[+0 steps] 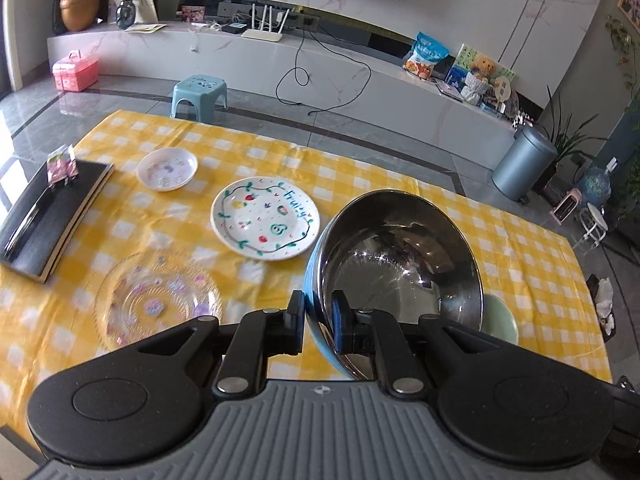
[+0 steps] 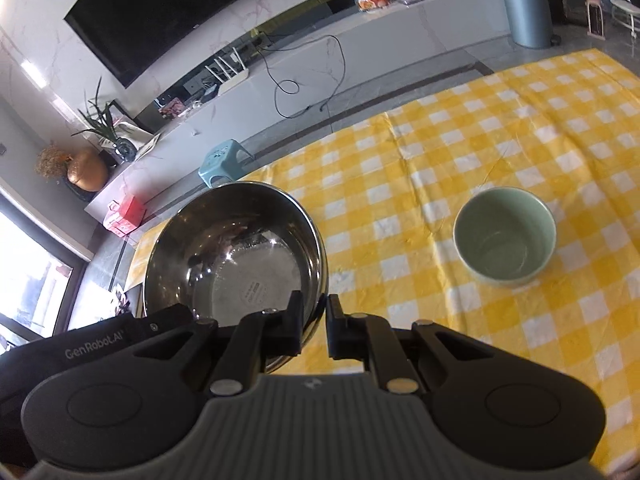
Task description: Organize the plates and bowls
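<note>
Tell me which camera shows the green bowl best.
The right wrist view: the green bowl sits whole and unblocked on the tablecloth. The left wrist view shows only a sliver, behind the steel bowl.

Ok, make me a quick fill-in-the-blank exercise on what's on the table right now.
1. Both tools grip the rim of the ___ bowl.
2. The small empty bowl on the table is ___.
3. The word painted on the white plate is ___.
4. The checked tablecloth is white and ___.

Missing words: steel; green; Fruity; yellow
</note>
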A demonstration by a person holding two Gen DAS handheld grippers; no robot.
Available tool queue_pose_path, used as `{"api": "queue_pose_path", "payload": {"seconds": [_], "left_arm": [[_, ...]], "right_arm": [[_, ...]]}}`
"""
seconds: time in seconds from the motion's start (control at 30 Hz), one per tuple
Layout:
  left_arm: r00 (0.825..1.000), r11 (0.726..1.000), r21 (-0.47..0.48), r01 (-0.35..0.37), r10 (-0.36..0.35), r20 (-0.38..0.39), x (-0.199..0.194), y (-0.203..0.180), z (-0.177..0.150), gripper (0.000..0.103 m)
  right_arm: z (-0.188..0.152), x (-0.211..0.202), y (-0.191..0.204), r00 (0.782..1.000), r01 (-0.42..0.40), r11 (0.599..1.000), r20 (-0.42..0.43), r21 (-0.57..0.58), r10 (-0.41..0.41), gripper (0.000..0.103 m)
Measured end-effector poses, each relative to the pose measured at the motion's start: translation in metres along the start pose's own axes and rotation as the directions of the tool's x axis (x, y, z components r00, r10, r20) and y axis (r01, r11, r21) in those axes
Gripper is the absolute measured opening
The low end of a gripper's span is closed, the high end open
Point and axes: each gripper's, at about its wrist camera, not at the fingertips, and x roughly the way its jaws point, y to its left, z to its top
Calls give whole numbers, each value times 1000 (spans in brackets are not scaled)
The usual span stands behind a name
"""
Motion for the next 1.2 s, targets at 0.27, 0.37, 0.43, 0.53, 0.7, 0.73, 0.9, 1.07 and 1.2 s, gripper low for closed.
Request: {"api": "queue_pose_path", "payload": {"seconds": [0.27, 0.37, 0.43, 0.53, 0.7, 0.73, 0.9, 1.07, 1.2], "left_arm": [[1000, 998, -61, 10, -9, 10, -36, 31, -25, 15], [1000, 997, -75, 3, -2, 4, -46, 41, -36, 15], [1000, 995, -96, 0, -1, -14, -49, 49, -42, 15], [999, 992, -124, -2, -2, -33, -51, 60, -49, 15], [999, 986, -166, -12, 3, -53, -54, 75, -58, 15], [998, 985, -172, -13, 3, -58, -55, 77, -59, 15], [998, 983, -181, -15, 2, -70, -54, 83, -63, 16], [995, 978, -208, -11, -10, -103, -45, 92, -67, 16], [992, 975, -221, -14, -14, -125, -38, 98, -70, 16]], "right_arm": [[-32, -28, 19, 999, -29, 998, -42, -55, 27, 9], [-43, -34, 29, 998, -26, 996, -53, -91, 21, 9], [-49, -35, 33, 998, -25, 994, -64, -102, 19, 9], [-56, -35, 38, 997, -25, 994, -82, -111, 16, 8], [-68, -31, 46, 993, -15, 991, -114, -131, 0, 8], [-69, -30, 47, 992, -14, 991, -125, -130, -3, 8], [-73, -24, 48, 986, -6, 993, -165, -119, -14, 8], [-75, -15, 47, 981, 11, 994, -189, -111, -32, 8], [-77, -10, 50, 978, 22, 993, -203, -117, -46, 8]]}}
